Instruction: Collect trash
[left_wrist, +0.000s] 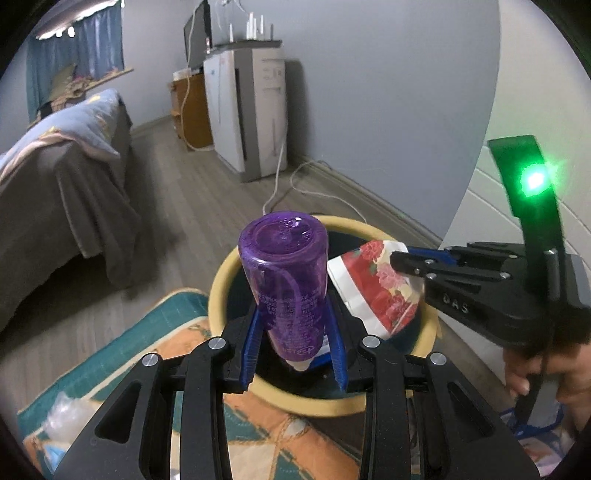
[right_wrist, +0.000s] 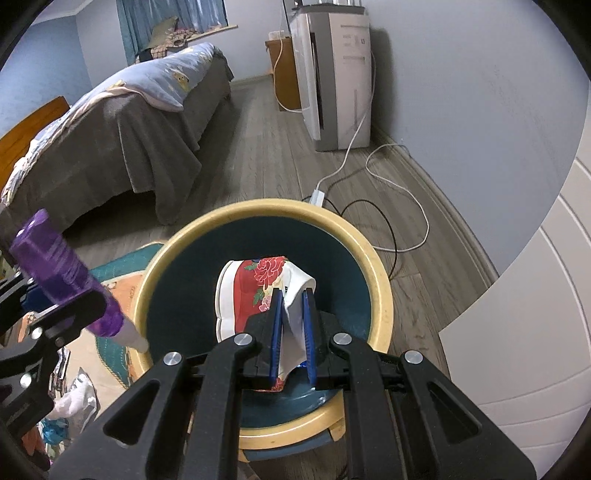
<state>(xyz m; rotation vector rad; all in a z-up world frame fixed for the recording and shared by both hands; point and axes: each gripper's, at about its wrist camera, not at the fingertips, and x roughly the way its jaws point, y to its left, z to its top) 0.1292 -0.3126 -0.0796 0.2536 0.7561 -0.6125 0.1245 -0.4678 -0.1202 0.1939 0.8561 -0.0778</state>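
My left gripper (left_wrist: 293, 332) is shut on a purple plastic bottle (left_wrist: 286, 284), base up and cap toward me, held over the near rim of a round bin (left_wrist: 221, 280) with a yellow rim and dark teal inside. My right gripper (right_wrist: 291, 314) is shut on a crumpled red floral paper cup (right_wrist: 255, 291) and holds it over the bin's opening (right_wrist: 173, 251). In the left wrist view the cup (left_wrist: 373, 284) hangs beside the bottle with the right gripper (left_wrist: 397, 262) coming from the right. In the right wrist view the bottle (right_wrist: 62, 273) shows at the left edge.
A teal and orange rug (left_wrist: 155, 332) lies on the wood floor left of the bin, with crumpled plastic wrappers (left_wrist: 66, 417) on it. A bed (right_wrist: 122, 122) stands at the left, a white appliance (right_wrist: 332, 74) by the wall, cables (right_wrist: 369, 206) behind the bin, a white door (right_wrist: 535, 314) at right.
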